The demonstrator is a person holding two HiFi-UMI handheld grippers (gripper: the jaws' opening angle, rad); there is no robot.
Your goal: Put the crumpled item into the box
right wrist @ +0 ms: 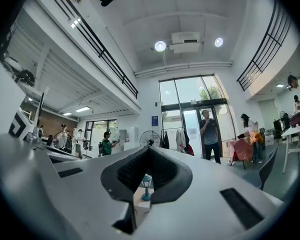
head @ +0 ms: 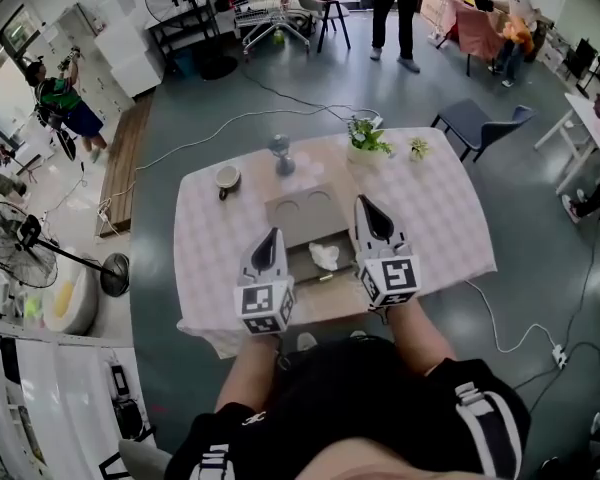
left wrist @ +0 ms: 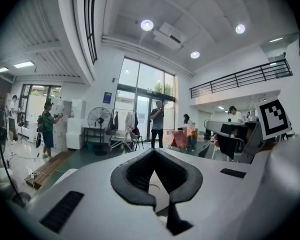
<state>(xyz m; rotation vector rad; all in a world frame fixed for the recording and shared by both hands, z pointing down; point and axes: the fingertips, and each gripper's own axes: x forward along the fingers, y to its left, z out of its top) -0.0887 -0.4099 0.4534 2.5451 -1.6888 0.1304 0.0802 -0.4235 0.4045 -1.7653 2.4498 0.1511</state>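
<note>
An open cardboard box [head: 302,215] lies on the table's near middle, its lid flap folded back away from me. A white crumpled item [head: 325,256] rests inside the open part of the box. My left gripper [head: 271,234] hovers at the box's left side, shut and holding nothing. My right gripper [head: 364,201] hangs over the box's right edge, just right of the crumpled item, also shut and empty. In both gripper views the jaw tips, left gripper [left wrist: 154,152] and right gripper [right wrist: 149,148], meet with nothing between them and point out at the room.
The table [head: 430,218] wears a pale checked cloth. At its far side stand a mug [head: 227,179], a blue-grey lantern [head: 282,154], a potted plant [head: 367,138] and a small plant [head: 418,148]. A grey chair [head: 477,123] stands beyond the right corner. People stand far off.
</note>
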